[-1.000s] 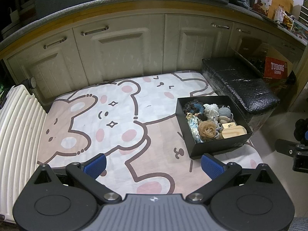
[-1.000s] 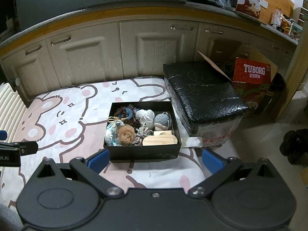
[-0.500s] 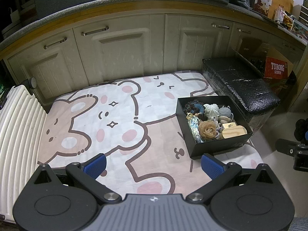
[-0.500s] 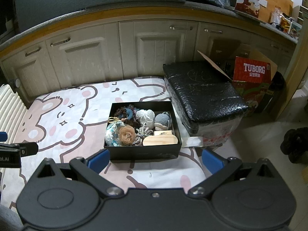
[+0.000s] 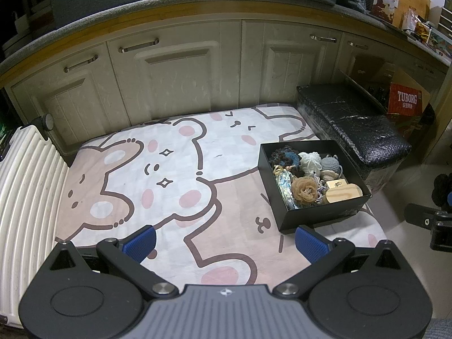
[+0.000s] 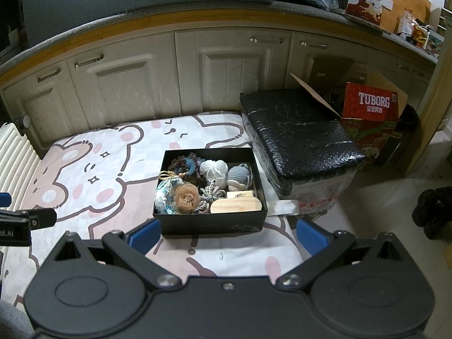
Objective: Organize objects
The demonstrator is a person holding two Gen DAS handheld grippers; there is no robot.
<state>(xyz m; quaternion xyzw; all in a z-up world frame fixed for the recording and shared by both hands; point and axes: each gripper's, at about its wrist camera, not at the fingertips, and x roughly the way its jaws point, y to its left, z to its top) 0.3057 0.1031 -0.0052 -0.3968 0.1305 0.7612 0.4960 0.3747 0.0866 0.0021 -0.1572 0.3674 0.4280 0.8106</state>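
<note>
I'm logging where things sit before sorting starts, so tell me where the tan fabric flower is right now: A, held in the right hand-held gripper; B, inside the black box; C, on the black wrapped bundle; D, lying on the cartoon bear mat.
B: the tan fabric flower lies inside the black box, among the other trinkets.

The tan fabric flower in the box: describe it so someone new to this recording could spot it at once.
Find the cartoon bear mat on the floor before the cabinets; an open black box sits near its right edge. The tan fabric flower lies in the box's front left part, on a shiny blue pouch. It alone is brown with ruffled petals; the wooden block to its right is smooth and pale.
</note>
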